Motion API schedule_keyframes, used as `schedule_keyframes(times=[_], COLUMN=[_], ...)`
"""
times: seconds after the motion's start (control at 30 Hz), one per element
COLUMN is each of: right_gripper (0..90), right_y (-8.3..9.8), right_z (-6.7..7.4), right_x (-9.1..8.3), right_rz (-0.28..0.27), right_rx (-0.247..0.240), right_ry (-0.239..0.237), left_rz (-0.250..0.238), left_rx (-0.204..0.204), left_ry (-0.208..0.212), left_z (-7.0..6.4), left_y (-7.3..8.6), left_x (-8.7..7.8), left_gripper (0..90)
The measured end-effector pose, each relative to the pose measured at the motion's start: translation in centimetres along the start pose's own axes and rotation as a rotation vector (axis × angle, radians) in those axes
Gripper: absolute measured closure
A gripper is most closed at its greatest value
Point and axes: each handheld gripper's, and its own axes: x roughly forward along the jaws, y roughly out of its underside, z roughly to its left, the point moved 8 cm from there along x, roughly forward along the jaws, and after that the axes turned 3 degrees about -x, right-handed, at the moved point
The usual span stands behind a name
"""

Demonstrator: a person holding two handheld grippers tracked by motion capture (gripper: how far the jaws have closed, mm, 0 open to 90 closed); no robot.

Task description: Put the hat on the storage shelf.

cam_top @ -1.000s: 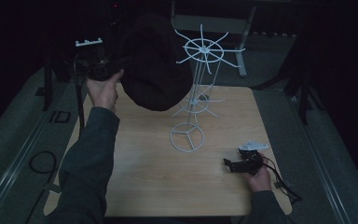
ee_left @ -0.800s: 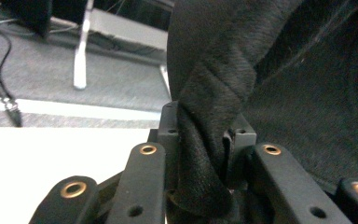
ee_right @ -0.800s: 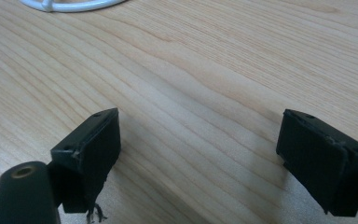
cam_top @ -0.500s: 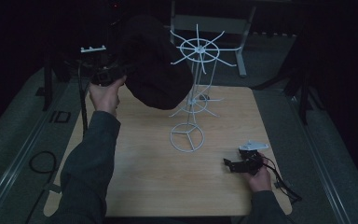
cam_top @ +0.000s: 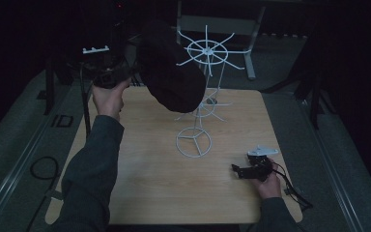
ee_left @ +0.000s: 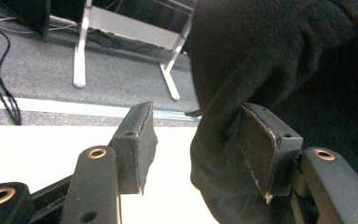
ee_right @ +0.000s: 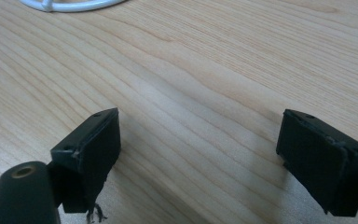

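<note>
The white wire hat stand (cam_top: 200, 104) rises from the middle of the light wooden worktop (cam_top: 149, 183), its ring base (cam_top: 193, 142) and spoked top (cam_top: 207, 50) blocking the centre. The black fabric hat (cam_top: 171, 72) hangs against the stand's left side, closing the gap there. The near-left worktop lies bare, offering a passage. The right hand-held gripper (cam_top: 235, 170) occupies the near-right corner, apart from the base.

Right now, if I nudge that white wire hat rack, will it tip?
Probably tippy: the white wire hat rack is tall and thin on a small ring base, with the black hat hung high to one side. Likely light, so it may slide across the wooden table first.
</note>
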Motion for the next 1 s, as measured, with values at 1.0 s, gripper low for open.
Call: schedule_keyframes(times=[1.0], right_gripper=[13.5], right_y=[0.0], right_z=[0.0], right_x=[0.0], right_rz=[0.0], right_rx=[0.002], right_ry=[0.0], left_rz=[0.015], left_rx=[0.159], left_ry=[-0.1], left_z=[0.7], left_y=[0.6], left_x=[-2.0], left_gripper=[45.3])
